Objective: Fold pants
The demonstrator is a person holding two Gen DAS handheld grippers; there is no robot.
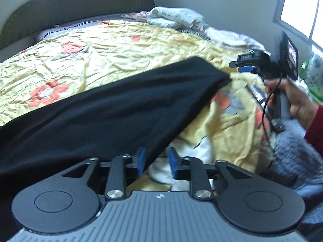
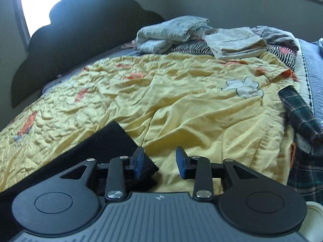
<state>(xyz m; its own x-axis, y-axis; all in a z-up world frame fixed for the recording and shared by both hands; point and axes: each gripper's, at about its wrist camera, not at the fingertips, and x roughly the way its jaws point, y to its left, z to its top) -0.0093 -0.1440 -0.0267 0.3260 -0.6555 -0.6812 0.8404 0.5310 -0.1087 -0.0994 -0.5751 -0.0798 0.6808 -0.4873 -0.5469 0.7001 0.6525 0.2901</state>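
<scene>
Black pants (image 1: 105,109) lie flat on the yellow flowered bedspread (image 1: 125,46), stretched in a long band across the bed. In the left wrist view the band runs from the lower left corner up to a folded end near the right gripper (image 1: 240,65).

Left gripper (image 1: 156,160): fingers apart, blue pads with a clear gap. The pants' edge sits against the left pad (image 1: 141,159); the other pad is clear of the cloth, over bedspread. Nothing clamped.

Right gripper (image 2: 160,161), own view: fingers apart as well. One corner of the pants (image 2: 113,141) lies under and around the left pad (image 2: 139,160); the right pad is over bare yellow bedspread (image 2: 201,111). No grip on the cloth. In the left wrist view the same gripper hangs just past the pants' far end, not touching it as far as I can tell, held by a hand (image 1: 288,98) with a red sleeve (image 1: 317,129).

Rest of bed: dark padded headboard (image 2: 80,34) at the far side, folded pale laundry (image 2: 173,34) and a folded towel stack (image 2: 236,42) near it, zebra-striped cloth (image 2: 193,49) underneath. Dark plaid cloth (image 2: 298,113) on the right edge of the bedspread. Windows (image 1: 302,8) bright, washed out.
</scene>
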